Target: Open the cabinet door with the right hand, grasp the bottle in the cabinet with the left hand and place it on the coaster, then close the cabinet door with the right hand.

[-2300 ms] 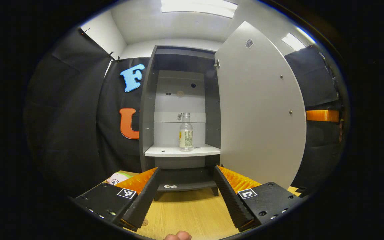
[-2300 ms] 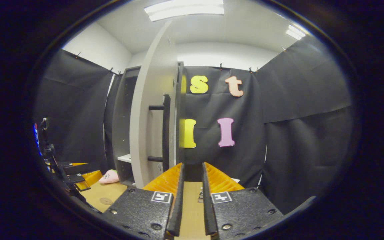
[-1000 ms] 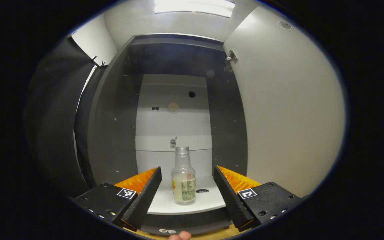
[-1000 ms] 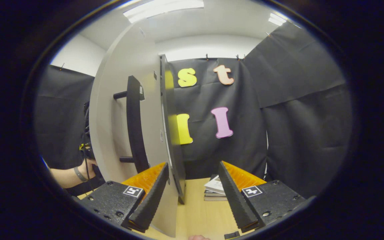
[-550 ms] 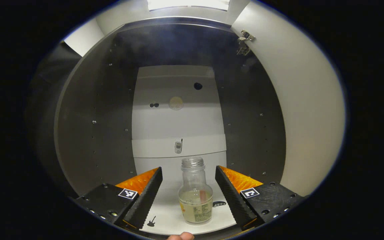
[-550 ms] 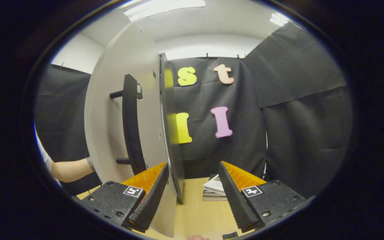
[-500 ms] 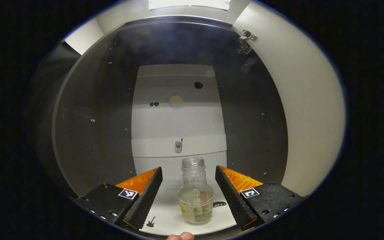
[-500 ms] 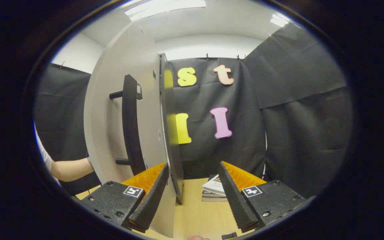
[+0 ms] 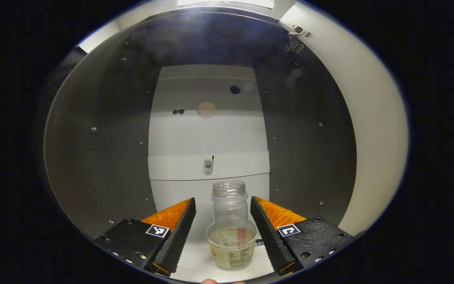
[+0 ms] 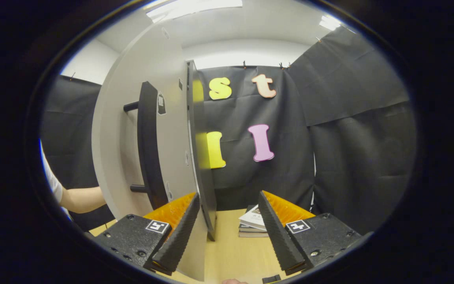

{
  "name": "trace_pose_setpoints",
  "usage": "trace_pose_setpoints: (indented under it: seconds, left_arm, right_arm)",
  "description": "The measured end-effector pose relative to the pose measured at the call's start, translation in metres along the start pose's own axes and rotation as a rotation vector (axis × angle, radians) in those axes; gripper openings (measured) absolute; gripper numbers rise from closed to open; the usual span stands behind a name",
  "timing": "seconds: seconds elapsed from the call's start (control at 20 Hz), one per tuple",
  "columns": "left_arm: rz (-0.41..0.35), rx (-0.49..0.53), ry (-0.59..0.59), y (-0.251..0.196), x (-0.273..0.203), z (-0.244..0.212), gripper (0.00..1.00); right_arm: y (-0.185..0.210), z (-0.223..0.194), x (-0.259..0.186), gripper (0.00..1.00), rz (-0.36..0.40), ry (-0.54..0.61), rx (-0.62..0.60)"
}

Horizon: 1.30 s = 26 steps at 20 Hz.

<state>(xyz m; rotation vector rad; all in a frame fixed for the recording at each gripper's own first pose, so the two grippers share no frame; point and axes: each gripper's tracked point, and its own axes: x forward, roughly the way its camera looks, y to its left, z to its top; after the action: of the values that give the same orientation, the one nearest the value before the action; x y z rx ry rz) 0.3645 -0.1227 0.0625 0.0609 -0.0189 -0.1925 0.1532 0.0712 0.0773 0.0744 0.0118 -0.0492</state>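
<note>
My left gripper [image 9: 223, 232] is spread wide, the bottle [image 9: 231, 232] upright between its fingers on the cabinet shelf [image 9: 195, 258]; I cannot tell whether either finger touches it. My right gripper [image 10: 227, 232] is also spread, the open cabinet door [image 10: 152, 118] edge between its fingers, its lower corner cut off.

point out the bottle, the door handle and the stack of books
bottle [image 9: 231, 244]: left gripper view, on its lower body, at the label.
door handle [image 10: 147, 146]: right gripper view, on the middle of the dark vertical bar.
stack of books [image 10: 252, 221]: right gripper view, on the top cover.
</note>
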Motion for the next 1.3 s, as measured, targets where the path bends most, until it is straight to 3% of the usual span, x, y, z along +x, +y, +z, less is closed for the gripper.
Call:
trace_pose_setpoints:
  seconds: [0.05, 0.2, 0.25, 0.35, 0.4, 0.45, 0.85, 1.3]
  left_arm:
    - [0.001, -0.002, -0.004, 0.002, 0.001, 0.001, 0.83]
    - [-0.003, -0.002, 0.004, 0.001, 0.007, 0.0, 0.61]
    - [-0.012, -0.002, 0.004, 0.001, 0.006, 0.001, 0.47]
    - [-0.042, -0.021, 0.008, -0.003, 0.002, 0.002, 0.43]
    - [-0.056, -0.025, 0.003, -0.005, -0.002, 0.004, 0.54]
    - [-0.057, -0.019, -0.008, -0.003, -0.005, 0.008, 0.43]
    - [-0.037, -0.011, -0.063, 0.026, -0.065, 0.037, 0.43]
    - [0.034, -0.054, -0.076, 0.075, -0.177, 0.038, 0.43]
  right_arm:
    - [-0.001, -0.001, 0.0, 0.93, -0.003, 0.003, -0.002]
    - [0.002, -0.005, -0.001, 0.93, 0.01, 0.02, -0.013]
    - [0.004, -0.006, -0.001, 0.93, 0.02, 0.025, -0.018]
    - [0.004, -0.008, -0.001, 0.93, 0.028, 0.031, -0.034]
    - [0.004, -0.008, -0.001, 0.93, 0.032, 0.033, -0.04]
    - [0.004, -0.009, 0.0, 0.93, 0.032, 0.034, -0.043]
    - [0.01, -0.007, 0.0, 0.93, 0.05, 0.025, 0.005]
    - [-0.013, -0.004, -0.008, 0.93, -0.034, 0.02, -0.046]
